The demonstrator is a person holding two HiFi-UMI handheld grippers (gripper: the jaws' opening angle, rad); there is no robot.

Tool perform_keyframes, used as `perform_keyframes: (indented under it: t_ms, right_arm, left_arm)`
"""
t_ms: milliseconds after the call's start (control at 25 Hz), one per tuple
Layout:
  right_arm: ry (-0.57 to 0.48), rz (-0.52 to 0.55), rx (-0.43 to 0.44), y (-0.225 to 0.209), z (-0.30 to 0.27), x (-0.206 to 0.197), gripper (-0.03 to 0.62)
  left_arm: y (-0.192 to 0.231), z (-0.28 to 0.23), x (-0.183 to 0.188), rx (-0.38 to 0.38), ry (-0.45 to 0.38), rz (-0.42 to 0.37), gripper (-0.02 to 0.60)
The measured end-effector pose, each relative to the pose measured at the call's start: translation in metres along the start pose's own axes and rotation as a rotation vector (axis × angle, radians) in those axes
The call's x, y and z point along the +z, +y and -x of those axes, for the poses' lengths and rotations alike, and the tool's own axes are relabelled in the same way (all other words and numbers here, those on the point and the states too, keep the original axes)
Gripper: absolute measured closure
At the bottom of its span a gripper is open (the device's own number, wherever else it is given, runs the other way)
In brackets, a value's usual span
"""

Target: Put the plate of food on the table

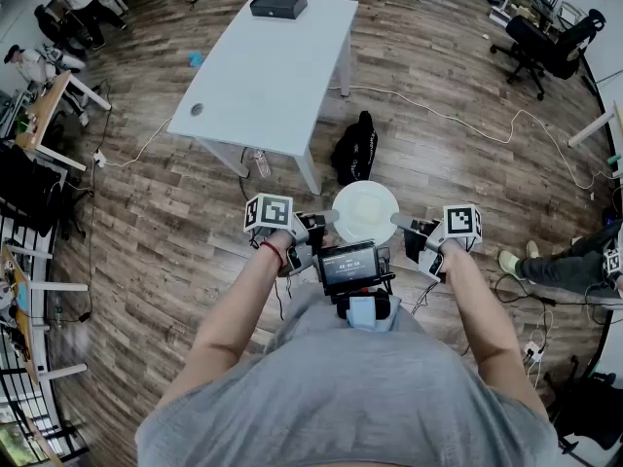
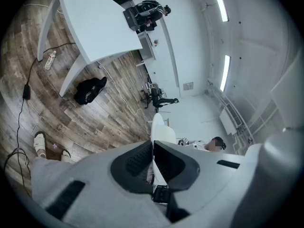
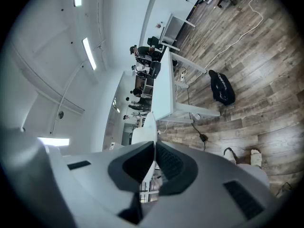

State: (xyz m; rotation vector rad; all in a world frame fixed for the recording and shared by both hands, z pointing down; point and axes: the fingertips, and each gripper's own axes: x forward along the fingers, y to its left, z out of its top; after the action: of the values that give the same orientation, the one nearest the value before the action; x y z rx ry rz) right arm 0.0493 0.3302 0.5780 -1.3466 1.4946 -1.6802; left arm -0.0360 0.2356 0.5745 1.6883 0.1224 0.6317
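- Grey-brown wood plank floor (image 1: 467, 173) fills the head view, with loose cables trailing across it
- Long white rectangular table (image 1: 263, 66) stands ahead and slightly left of the person; its top is mostly bare, with a flat black box (image 1: 278, 5) at its far edge
- Black soft bag (image 1: 355, 149) lies on the floor just beside the table's near right corner, between the table and the plate
- Round white plate (image 1: 365, 210) is held in the air close to the person's body, well short of the table's near edge; what lies on it looks pale and cannot be made out
- Left gripper (image 1: 326, 219) has its jaws pinched on the plate's left rim; its own view shows the thin rim squeezed between the dark pads
- Right gripper (image 1: 397, 222) has its jaws clamped on the opposite rim in the same way
- The plate appears to be mid-carry, not yet set down. To do this well: keep both grippers level with each other, step around the bag, bring the plate over the table's near edge, lower it flat until it rests, then loosen both grips together
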Motion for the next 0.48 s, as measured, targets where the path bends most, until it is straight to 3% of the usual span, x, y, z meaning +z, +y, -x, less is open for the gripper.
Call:
perform_keyframes:
  t_ms: [480]
  right_arm:
    - [-0.016,0.004,0.025,0.0037,0.0002,0.0102,0.555]
  left_arm:
    - [-0.0037,-0.0038,0.0054,-0.006,0.007,-0.009,0.552]
